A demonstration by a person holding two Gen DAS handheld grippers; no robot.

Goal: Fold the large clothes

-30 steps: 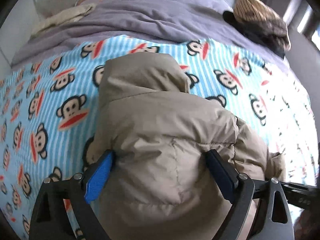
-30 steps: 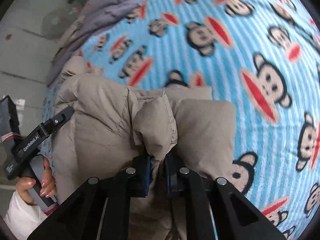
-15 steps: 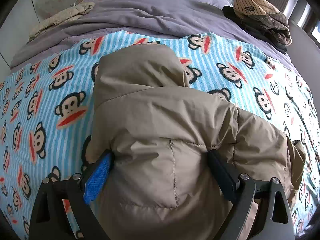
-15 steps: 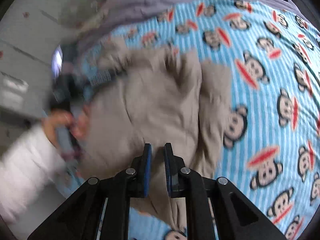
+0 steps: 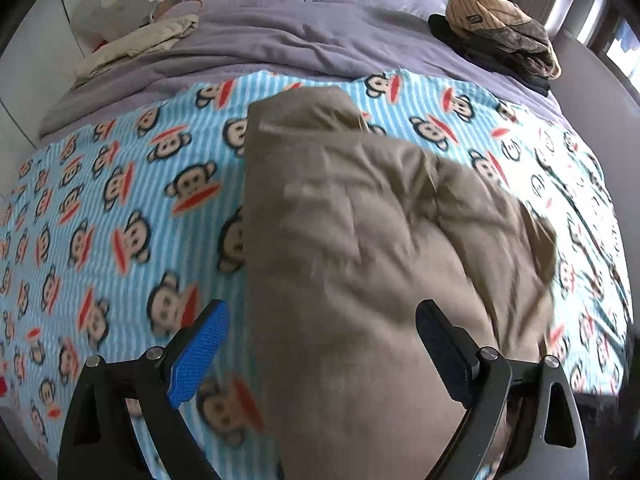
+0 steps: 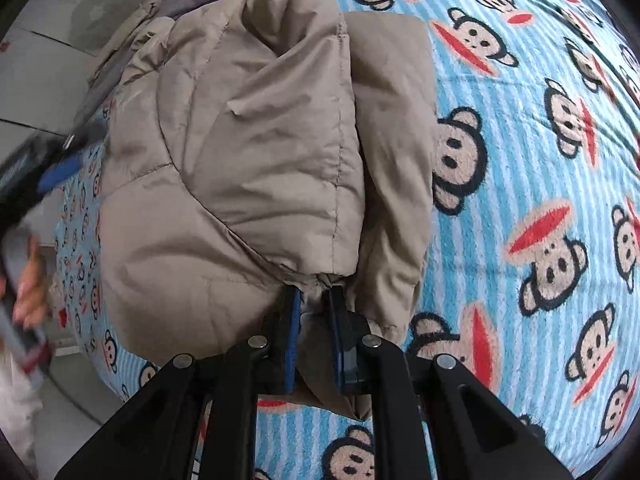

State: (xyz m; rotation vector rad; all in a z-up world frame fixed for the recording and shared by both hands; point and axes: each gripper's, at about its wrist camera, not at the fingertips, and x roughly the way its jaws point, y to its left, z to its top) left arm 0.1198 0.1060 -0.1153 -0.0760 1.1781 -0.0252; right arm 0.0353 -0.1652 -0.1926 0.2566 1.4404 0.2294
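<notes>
My right gripper (image 6: 314,316) pinched coat (image 6: 248,152) hem at 6 o'clock; my left gripper (image 5: 320,344) was spread wide, gripping nothing, over coat on blanket (image 5: 120,200).

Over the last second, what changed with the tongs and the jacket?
The left tongs backed off the tan jacket: open, no longer pressed against its sides. The right tongs let go half a second ago, then pinched the jacket's hem again. The jacket stays folded on the monkey-print blanket.
</notes>
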